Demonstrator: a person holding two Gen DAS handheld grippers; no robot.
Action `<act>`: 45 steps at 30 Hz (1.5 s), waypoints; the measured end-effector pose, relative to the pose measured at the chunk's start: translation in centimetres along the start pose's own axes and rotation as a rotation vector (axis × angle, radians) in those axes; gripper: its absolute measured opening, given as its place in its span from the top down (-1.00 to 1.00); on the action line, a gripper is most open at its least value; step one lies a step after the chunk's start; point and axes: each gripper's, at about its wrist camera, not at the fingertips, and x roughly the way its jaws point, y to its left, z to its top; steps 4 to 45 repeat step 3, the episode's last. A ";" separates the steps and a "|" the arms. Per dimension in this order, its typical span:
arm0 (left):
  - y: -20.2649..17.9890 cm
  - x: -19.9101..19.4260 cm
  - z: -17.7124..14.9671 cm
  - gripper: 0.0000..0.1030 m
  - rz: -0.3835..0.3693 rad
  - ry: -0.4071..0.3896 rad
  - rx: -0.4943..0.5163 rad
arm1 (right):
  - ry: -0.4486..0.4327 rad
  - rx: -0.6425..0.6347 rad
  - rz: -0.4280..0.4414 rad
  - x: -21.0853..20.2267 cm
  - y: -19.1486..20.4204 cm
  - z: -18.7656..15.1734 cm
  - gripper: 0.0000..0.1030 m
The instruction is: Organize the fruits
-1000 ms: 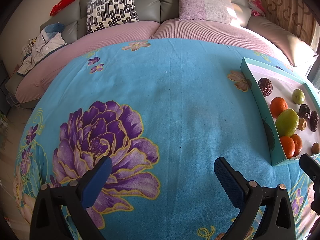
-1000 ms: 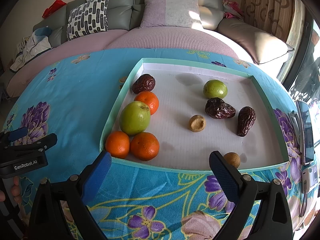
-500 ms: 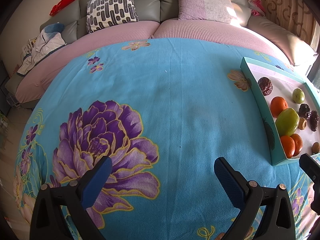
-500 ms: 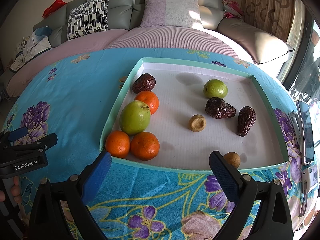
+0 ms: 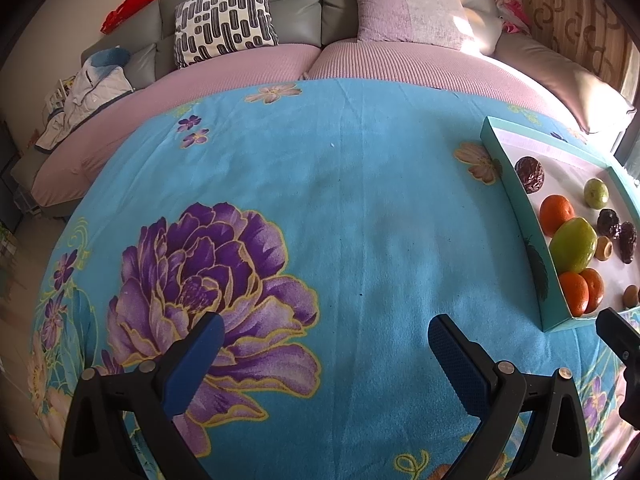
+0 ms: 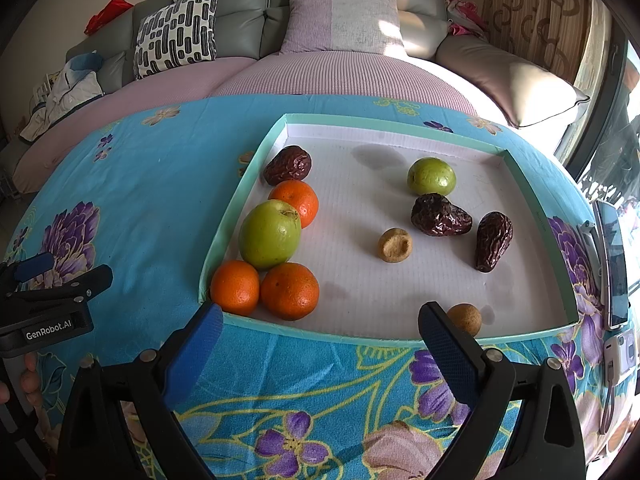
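Observation:
A teal-rimmed white tray [image 6: 240, 196] lies on the blue floral cloth [image 5: 352, 216]. In it sit a big green apple [image 6: 270, 234], three oranges [image 6: 235, 288] [image 6: 289, 290] [image 6: 295, 202], a small green fruit [image 6: 431, 176], three dark dates [image 6: 288, 165] [image 6: 439, 216] [image 6: 493, 240] and two small tan fruits [image 6: 395, 245] [image 6: 464, 319]. My right gripper [image 6: 320, 344] is open just short of the tray's near rim, holding nothing. My left gripper [image 5: 322, 348] is open over bare cloth, left of the tray [image 5: 520, 204].
A sofa with pink seat covers [image 6: 344, 76] and cushions [image 5: 224, 12] runs behind the table. A phone [image 6: 612, 264] and a small white device [image 6: 620, 352] lie at the cloth's right edge. A person's fingers [image 6: 30, 376] hold the left gripper's handle.

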 end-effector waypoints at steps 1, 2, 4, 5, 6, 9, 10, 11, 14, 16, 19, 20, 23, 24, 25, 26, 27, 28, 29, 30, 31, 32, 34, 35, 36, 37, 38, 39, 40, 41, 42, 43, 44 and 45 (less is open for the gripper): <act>0.0 0.0 0.0 -1.00 -0.001 0.000 0.001 | 0.000 0.000 0.000 0.0 0.0 0.0 -0.91; 0.0 0.0 0.0 -1.00 0.000 0.000 0.001 | 0.000 0.000 0.000 0.0 0.0 0.0 -0.91; 0.0 0.0 0.0 -1.00 0.000 0.000 0.000 | 0.001 0.000 0.000 0.0 0.0 0.0 -0.91; 0.0 0.0 0.0 -1.00 0.000 0.000 0.000 | 0.001 0.000 0.000 0.0 0.0 0.0 -0.91; 0.0 0.0 0.0 -1.00 0.000 0.000 0.000 | 0.001 0.000 0.000 0.0 0.0 0.0 -0.91; 0.0 0.0 0.0 -1.00 0.000 0.000 0.000 | 0.001 0.000 0.000 0.0 0.0 0.0 -0.91; 0.0 0.0 0.0 -1.00 0.000 0.000 0.000 | 0.001 0.000 0.000 0.0 0.0 0.0 -0.91; 0.0 0.0 0.0 -1.00 0.000 0.000 0.000 | 0.001 0.000 0.000 0.0 0.0 0.0 -0.91; 0.0 0.0 0.0 -1.00 0.000 0.000 0.000 | 0.001 0.000 0.000 0.0 0.0 0.0 -0.91; 0.0 0.0 0.0 -1.00 0.000 0.000 0.000 | 0.001 0.000 0.000 0.0 0.0 0.0 -0.91; 0.0 0.0 0.0 -1.00 0.000 0.000 0.000 | 0.001 0.000 0.000 0.0 0.0 0.0 -0.91; 0.0 0.0 0.0 -1.00 0.000 0.000 0.000 | 0.001 0.000 0.000 0.0 0.0 0.0 -0.91; 0.0 0.0 0.0 -1.00 0.000 0.000 0.000 | 0.001 0.000 0.000 0.0 0.0 0.0 -0.91; 0.0 0.0 0.0 -1.00 0.000 0.000 0.000 | 0.001 0.000 0.000 0.0 0.0 0.0 -0.91; 0.0 0.0 0.0 -1.00 0.000 0.000 0.000 | 0.001 0.000 0.000 0.0 0.0 0.0 -0.91; 0.0 0.0 0.0 -1.00 0.000 0.000 0.000 | 0.001 0.000 0.000 0.0 0.0 0.0 -0.91; 0.0 0.0 0.0 -1.00 0.000 0.000 0.000 | 0.001 0.000 0.000 0.0 0.0 0.0 -0.91; 0.0 0.0 0.0 -1.00 0.000 0.000 0.000 | 0.001 0.000 0.000 0.0 0.0 0.0 -0.91; 0.0 0.0 0.0 -1.00 0.000 0.000 0.000 | 0.001 0.000 0.000 0.0 0.0 0.0 -0.91; 0.0 0.0 0.0 -1.00 0.000 0.000 0.000 | 0.001 0.000 0.000 0.0 0.0 0.0 -0.91; 0.0 0.0 0.0 -1.00 0.000 0.000 0.000 | 0.001 0.000 0.000 0.0 0.0 0.0 -0.91; 0.0 0.0 0.0 -1.00 0.000 0.000 0.000 | 0.001 0.000 0.000 0.0 0.0 0.0 -0.91; 0.0 0.0 0.0 -1.00 0.000 0.000 0.000 | 0.001 0.000 0.000 0.0 0.0 0.0 -0.91; 0.0 0.0 0.0 -1.00 0.000 0.000 0.000 | 0.001 0.000 0.000 0.0 0.0 0.0 -0.91; 0.0 0.0 0.0 -1.00 0.000 0.000 0.000 | 0.001 0.000 0.000 0.0 0.0 0.0 -0.91; 0.0 0.0 0.0 -1.00 0.000 0.000 0.000 | 0.001 0.000 0.000 0.0 0.0 0.0 -0.91; 0.0 0.0 0.0 -1.00 0.000 0.000 0.000 | 0.001 0.000 0.000 0.0 0.0 0.0 -0.91; 0.0 0.0 0.0 -1.00 0.000 0.000 0.000 | 0.001 0.000 0.000 0.0 0.0 0.0 -0.91; 0.0 0.0 0.0 -1.00 0.000 0.000 0.000 | 0.001 0.000 0.000 0.0 0.0 0.0 -0.91; 0.0 0.0 0.0 -1.00 0.000 0.000 0.000 | 0.001 0.000 0.000 0.0 0.0 0.0 -0.91; 0.0 0.0 0.0 -1.00 0.000 0.000 0.000 | 0.001 0.000 0.000 0.0 0.0 0.0 -0.91; 0.0 0.0 0.0 -1.00 0.000 0.000 0.000 | 0.001 0.000 0.000 0.0 0.0 0.0 -0.91; 0.0 0.0 0.0 -1.00 0.000 0.000 0.000 | 0.001 0.000 0.000 0.0 0.0 0.0 -0.91; 0.0 0.0 0.0 -1.00 0.000 0.000 0.000 | 0.001 0.000 0.000 0.0 0.0 0.0 -0.91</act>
